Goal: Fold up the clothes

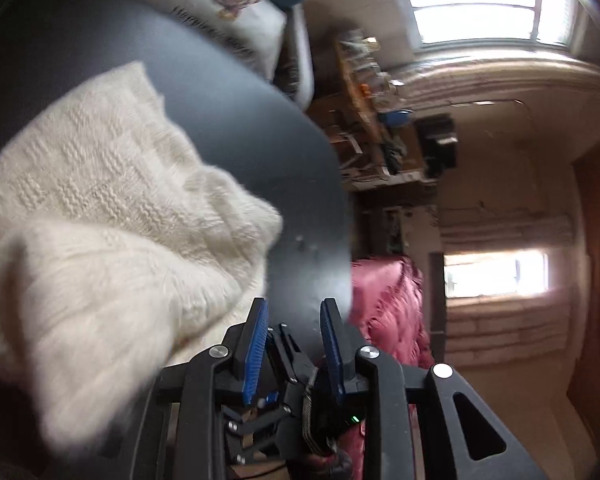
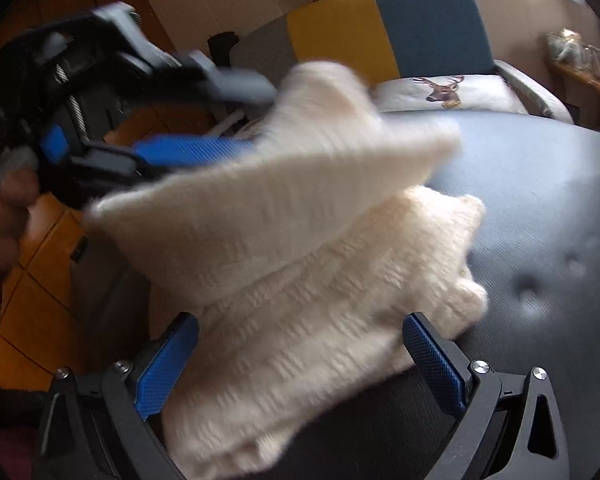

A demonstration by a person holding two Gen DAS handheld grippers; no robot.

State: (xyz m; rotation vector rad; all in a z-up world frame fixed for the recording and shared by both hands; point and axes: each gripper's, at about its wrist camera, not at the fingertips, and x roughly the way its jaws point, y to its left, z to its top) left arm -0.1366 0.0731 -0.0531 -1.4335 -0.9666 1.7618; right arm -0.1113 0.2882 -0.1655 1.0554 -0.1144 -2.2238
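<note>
your left gripper (image 1: pixel 294 308) has its jaws apart with nothing between them, just beside the cream knitted sweater (image 2: pixel 320 280). the sweater lies on the dark round table (image 2: pixel 540 200), and one flap is lifted over the rest. your right gripper (image 2: pixel 300 328) stands wide open around the near edge of the sweater, and the pads do not press it. behind the table stands a yellow and blue armchair (image 2: pixel 400 24).

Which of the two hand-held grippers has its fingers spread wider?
The right hand-held gripper: its fingers stand far apart around the cream knitted sweater. The left hand-held gripper shows only a narrow, empty gap.
</note>
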